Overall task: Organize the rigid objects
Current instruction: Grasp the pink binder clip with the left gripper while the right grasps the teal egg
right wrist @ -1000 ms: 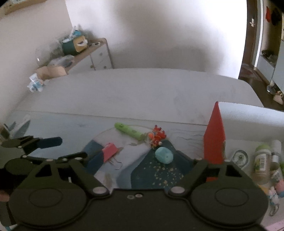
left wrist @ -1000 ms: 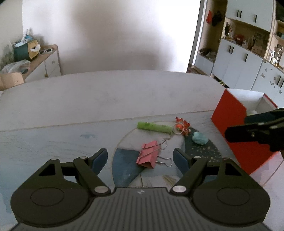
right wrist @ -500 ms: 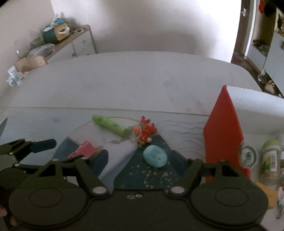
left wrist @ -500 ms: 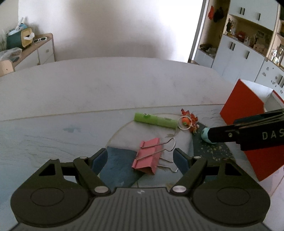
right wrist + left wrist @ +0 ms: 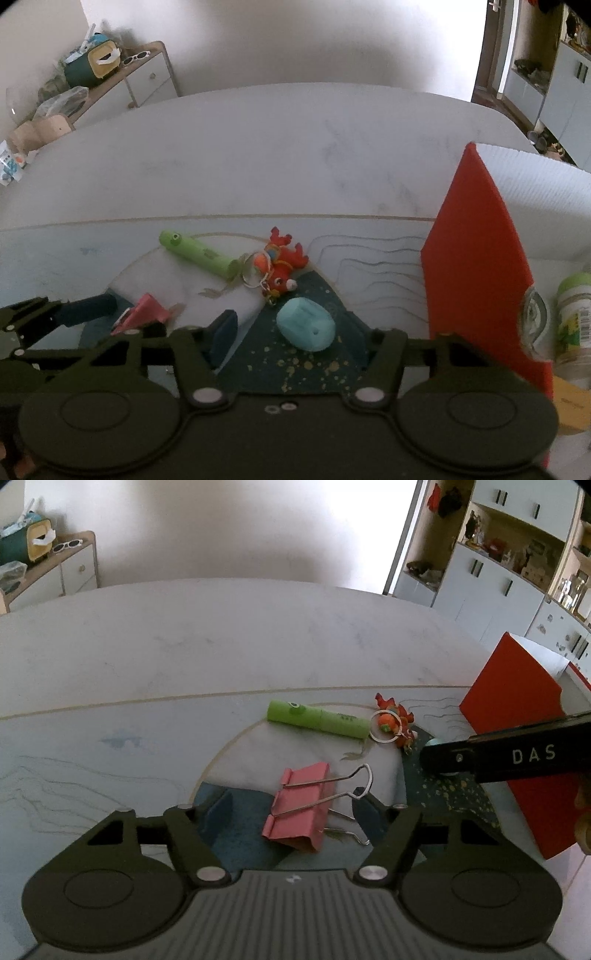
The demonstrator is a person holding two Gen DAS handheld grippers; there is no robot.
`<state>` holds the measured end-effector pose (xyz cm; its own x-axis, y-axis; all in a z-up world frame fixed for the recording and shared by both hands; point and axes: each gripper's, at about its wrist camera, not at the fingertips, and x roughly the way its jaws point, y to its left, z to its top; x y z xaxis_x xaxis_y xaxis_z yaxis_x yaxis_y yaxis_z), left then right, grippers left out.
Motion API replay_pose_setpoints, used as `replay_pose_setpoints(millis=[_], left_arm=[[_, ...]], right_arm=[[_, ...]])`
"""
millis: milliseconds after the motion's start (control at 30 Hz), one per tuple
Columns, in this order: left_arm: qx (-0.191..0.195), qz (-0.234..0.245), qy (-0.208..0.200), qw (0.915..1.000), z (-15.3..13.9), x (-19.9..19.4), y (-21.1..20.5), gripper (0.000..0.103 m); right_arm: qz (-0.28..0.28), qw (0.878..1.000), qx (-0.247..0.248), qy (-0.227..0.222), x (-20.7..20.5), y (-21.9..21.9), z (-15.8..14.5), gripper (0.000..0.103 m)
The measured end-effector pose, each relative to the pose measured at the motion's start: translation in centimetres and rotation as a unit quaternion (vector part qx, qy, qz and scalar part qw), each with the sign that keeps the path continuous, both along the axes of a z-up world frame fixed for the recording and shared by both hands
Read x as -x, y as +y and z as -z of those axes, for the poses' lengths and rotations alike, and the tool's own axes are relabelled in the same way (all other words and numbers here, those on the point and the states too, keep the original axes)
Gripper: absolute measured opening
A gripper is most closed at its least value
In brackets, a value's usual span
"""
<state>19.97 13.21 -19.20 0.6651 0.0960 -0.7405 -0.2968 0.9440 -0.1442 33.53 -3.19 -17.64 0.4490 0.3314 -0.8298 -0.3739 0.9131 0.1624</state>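
A pink binder clip (image 5: 299, 808) lies on the patterned mat (image 5: 110, 760), right between the fingers of my left gripper (image 5: 291, 806). The jaws are closing, and the pads stand clear of the clip. A teal rounded block (image 5: 306, 324) lies on the dark part of the mat between the fingers of my right gripper (image 5: 291, 336). These jaws are closing too, without touching it. In the left wrist view a right gripper finger (image 5: 480, 757) hides most of the block. Beyond lie a green tube (image 5: 317, 722) and a red keychain toy (image 5: 393, 723).
A red-sided box (image 5: 476, 258) with white walls stands at the right, close to my right gripper. Past it are a green-capped bottle (image 5: 574, 310) and a round glass piece (image 5: 532, 317). Marbled tabletop (image 5: 240, 635) stretches behind the mat. Cabinets line the far right.
Both grippers have come down and forward, so the clip and the teal block look larger and sit between the fingers. Both pairs of jaws have narrowed. The right gripper now covers the block in the left view.
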Motion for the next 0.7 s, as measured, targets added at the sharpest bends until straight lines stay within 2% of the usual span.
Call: replay_pose_setpoints(millis=[233,567,700], left_arm=[[-0.008,0.004,0.0,1.0,0.1,-0.3,-0.06,0.061],[-0.024,0.017,0.001,0.9996,0.12,-0.62,-0.44,0.034],[-0.024,0.018,0.002,0.9995,0.06,-0.62,-0.53,0.033]], right_arm=[[0.007,1.0,0.005,0.008,-0.59,0.02,0.72,0.055],[0.014,1.0,0.012,0.009,-0.73,0.25,1.0,0.042],[0.008,1.0,0.016,0.01,-0.8,0.38,1.04,0.036]])
